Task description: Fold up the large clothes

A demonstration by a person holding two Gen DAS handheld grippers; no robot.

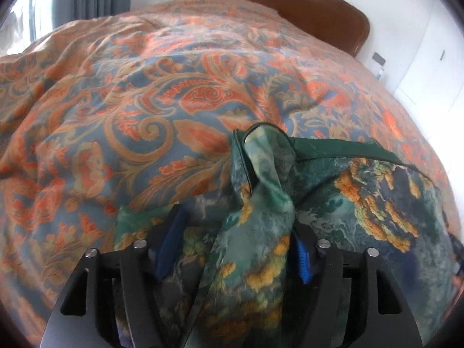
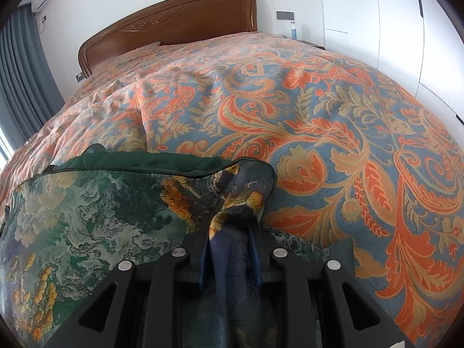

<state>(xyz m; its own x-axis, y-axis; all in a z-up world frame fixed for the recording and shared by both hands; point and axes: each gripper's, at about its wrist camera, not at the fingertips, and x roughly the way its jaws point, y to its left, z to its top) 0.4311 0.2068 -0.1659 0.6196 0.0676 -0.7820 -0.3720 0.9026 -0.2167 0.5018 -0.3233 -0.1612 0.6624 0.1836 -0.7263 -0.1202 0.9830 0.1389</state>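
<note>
Bed: a bedspread (image 2: 319, 121) in orange scrollwork covered it, the headboard (image 2: 174, 20) at the far end.
Garment: a green printed garment (image 2: 87, 217) lay on the bed's near edge, its dark-bound hem (image 2: 130, 166) running crosswise between the two grippers.
Long axis: it ran side to side, one bunched corner at each gripper, so neither hand looked nearer; the cloth spread inward from both.
Left hand-held gripper (image 1: 232, 249): its jaws stood apart, and a twisted corner hung loose between the blue pads (image 1: 303, 264) without being squeezed.
Right hand-held gripper (image 2: 232, 261): its jaws stood narrow around the other dark corner; I judged them still clamped on it, though loosely.
</note>
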